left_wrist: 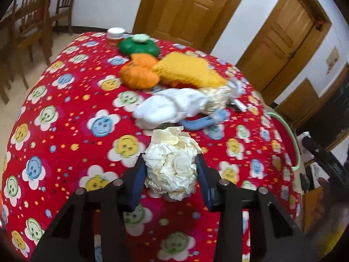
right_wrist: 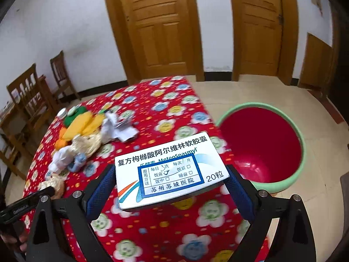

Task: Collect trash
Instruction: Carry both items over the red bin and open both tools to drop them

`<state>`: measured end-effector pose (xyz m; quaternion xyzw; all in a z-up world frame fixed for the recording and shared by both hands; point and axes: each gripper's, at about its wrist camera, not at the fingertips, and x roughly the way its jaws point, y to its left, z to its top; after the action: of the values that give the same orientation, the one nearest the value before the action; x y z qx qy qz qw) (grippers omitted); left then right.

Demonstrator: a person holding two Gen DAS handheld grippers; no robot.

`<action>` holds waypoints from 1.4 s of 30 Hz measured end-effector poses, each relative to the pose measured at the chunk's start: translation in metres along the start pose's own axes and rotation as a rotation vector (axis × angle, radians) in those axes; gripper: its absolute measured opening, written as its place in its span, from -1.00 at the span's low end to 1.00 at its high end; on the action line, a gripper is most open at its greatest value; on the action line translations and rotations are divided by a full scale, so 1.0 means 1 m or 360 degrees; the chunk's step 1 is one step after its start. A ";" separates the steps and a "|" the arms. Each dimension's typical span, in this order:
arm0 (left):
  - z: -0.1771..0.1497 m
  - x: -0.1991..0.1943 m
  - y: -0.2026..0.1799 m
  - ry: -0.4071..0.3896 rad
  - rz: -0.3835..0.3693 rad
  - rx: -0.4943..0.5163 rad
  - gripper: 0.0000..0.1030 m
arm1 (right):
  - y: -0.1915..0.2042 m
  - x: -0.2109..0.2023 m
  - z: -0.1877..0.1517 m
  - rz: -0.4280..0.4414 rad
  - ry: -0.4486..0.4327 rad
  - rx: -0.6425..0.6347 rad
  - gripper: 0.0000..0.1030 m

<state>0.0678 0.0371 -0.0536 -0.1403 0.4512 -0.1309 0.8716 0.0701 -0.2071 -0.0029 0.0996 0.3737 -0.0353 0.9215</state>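
Trash is mid-collection — left gripper (left_wrist: 171,170) clamps a crumpled paper ball (left_wrist: 172,163), right gripper (right_wrist: 172,187) a medicine box (right_wrist: 169,170); bin (right_wrist: 301,152), right of frame, looks empty.

Motion-blurred pile of toys (left_wrist: 174,80); bin (left_wrist: 293,144) mostly hidden.

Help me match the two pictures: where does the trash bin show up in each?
Left wrist view: the bin is a sliver of green rim at the right, past the table edge.
Right wrist view: the bin sits on the floor, right of the table.
Shared landmark: yellow cloth.
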 end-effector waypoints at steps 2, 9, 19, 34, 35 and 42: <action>0.002 -0.005 -0.011 -0.0015 -0.0037 0.0036 -0.14 | -0.015 -0.002 0.002 -0.0021 -0.0020 0.0039 0.88; 0.020 -0.008 -0.070 -0.0067 -0.0085 0.0260 -0.14 | -0.066 -0.001 0.005 -0.0118 -0.0049 0.0162 0.88; 0.046 0.040 -0.154 0.0013 -0.0185 0.0447 -0.14 | -0.135 0.027 0.012 -0.0197 0.0002 0.0303 0.90; 0.045 0.110 -0.255 0.0155 -0.0265 0.0669 -0.13 | -0.187 0.039 0.019 -0.0167 -0.0069 0.0356 0.99; 0.045 0.115 -0.261 0.0167 -0.0275 0.0683 -0.13 | -0.189 0.039 0.019 -0.0165 -0.0073 0.0361 0.99; 0.038 0.135 -0.299 0.0202 -0.0353 0.0800 -0.12 | -0.204 0.021 0.015 -0.0239 -0.0144 0.0415 0.99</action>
<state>0.1436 -0.2834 -0.0251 0.0401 0.4400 -0.3418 0.8294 0.0676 -0.4093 -0.0391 0.1884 0.3306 -0.1566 0.9114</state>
